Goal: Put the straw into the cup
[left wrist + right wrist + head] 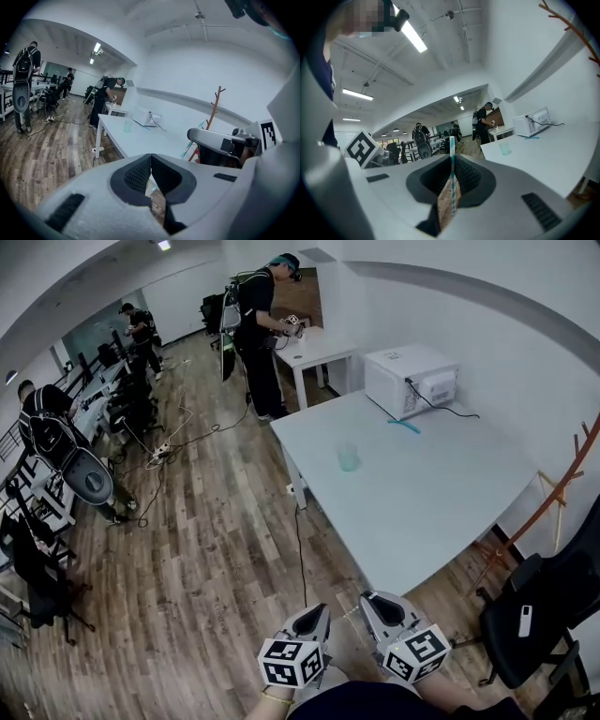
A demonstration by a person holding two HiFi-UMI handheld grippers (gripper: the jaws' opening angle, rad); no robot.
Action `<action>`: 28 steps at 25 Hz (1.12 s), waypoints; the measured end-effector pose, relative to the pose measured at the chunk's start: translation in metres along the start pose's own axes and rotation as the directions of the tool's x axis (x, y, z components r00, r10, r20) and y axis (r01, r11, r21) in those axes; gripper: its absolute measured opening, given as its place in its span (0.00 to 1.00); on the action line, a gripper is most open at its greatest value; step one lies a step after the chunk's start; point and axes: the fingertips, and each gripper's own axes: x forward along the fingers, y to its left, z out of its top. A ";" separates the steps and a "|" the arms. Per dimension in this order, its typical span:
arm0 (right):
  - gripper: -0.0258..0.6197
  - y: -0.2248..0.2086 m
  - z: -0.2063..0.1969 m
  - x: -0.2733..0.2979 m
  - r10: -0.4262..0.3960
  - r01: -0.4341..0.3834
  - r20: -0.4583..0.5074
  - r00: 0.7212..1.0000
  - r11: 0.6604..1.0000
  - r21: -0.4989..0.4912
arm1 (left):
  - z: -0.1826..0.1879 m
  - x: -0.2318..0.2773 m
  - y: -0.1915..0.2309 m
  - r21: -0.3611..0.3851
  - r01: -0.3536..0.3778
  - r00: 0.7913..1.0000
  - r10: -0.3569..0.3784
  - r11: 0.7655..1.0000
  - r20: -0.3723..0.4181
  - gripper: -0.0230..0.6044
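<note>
A teal-and-white striped straw [452,146] stands upright between the pads of my right gripper [453,163], which is shut on it. The clear pale-green cup [349,458] stands upright near the middle of the white table [422,512], far ahead of both grippers; it also shows small in the right gripper view as the cup [504,148] and in the left gripper view as the cup [128,124]. My left gripper [151,158] is shut with nothing between its pads. In the head view the left gripper [319,609] and right gripper [369,598] sit side by side, short of the table's near corner.
A white microwave [412,379] with a black cable stands at the table's far end, a thin teal stick [405,426] lying beside it. A black office chair [544,606] and a wooden coat rack [567,488] are to the right. A person [258,334] stands at a small far table; cables cross the wooden floor.
</note>
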 end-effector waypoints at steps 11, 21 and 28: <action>0.11 0.008 0.006 0.081 -0.042 0.042 0.012 0.999 0.999 0.004 | 0.032 0.020 0.070 0.021 0.056 0.998 -0.055 0.998 -0.024 0.07; 0.11 0.017 0.007 0.141 -0.034 0.034 0.005 0.999 0.999 -0.001 | 0.054 0.029 0.121 0.018 0.060 0.998 -0.060 0.998 -0.022 0.07; 0.11 0.015 0.006 0.168 -0.044 0.044 0.013 0.999 0.999 0.003 | 0.060 0.033 0.148 0.026 0.056 0.998 -0.055 0.998 -0.032 0.07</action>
